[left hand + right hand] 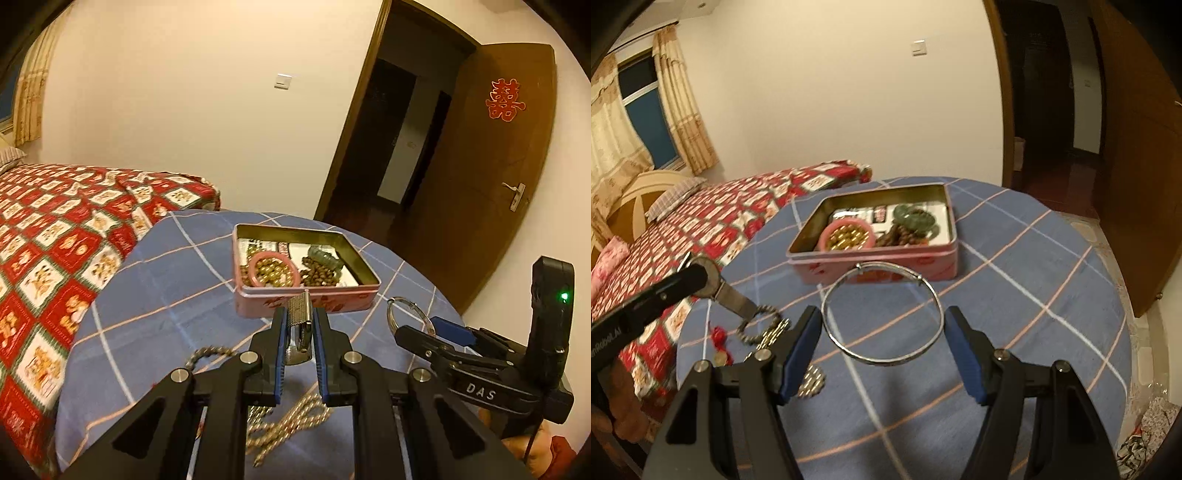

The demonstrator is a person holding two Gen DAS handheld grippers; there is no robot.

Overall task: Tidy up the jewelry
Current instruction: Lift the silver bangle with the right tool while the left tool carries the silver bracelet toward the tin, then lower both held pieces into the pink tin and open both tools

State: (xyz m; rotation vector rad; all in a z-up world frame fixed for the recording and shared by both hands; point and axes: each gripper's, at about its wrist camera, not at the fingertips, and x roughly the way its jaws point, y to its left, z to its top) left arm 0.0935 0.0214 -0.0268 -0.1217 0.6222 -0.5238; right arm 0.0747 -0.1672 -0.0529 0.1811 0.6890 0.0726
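Note:
My left gripper (300, 316) is shut on a silver mesh-band watch (300, 314), held just in front of the pink tin box (306, 295). The watch also shows in the right wrist view (733, 297) at the left gripper's tip. The tin (871, 267) holds a pink bangle (272, 272), gold beads, brown beads and a green bracelet (918, 218). My right gripper (882, 317) holds a thin silver bangle (882, 314) between its wide-spread fingers, in front of the tin. The bangle shows partly in the left wrist view (399, 314).
Bead strings (284, 424) and a red knot charm (718, 338) lie on the round table's blue checked cloth (1015, 295). A bed with a red patterned cover (55, 240) is close on the left. An open wooden door (491, 166) is at the right.

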